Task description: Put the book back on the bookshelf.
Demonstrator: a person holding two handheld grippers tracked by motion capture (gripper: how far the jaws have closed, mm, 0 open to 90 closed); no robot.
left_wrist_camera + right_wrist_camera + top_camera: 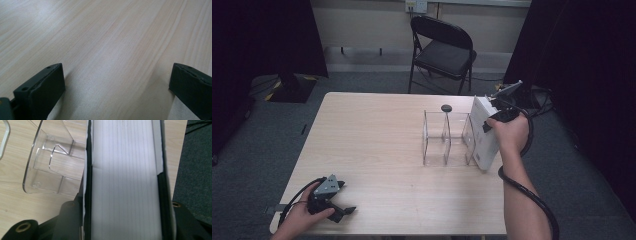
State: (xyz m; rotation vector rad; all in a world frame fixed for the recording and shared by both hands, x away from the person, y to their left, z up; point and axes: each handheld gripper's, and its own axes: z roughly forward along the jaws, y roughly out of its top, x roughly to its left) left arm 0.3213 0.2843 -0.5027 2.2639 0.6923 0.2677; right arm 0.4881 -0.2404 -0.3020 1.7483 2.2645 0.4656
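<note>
The white book [484,132] stands tilted at the right of the frame, its lower corner on the table [377,145], just beside the clear plastic rack [447,137]. The right gripper [492,120] clamps it, jaws on both covers, ribbed white page edges [125,182] between them. The right forearm reaches up from the lower right. At lower left, the left gripper [343,210] rests on pale woodgrain, jaws wide, holding nothing.
</note>
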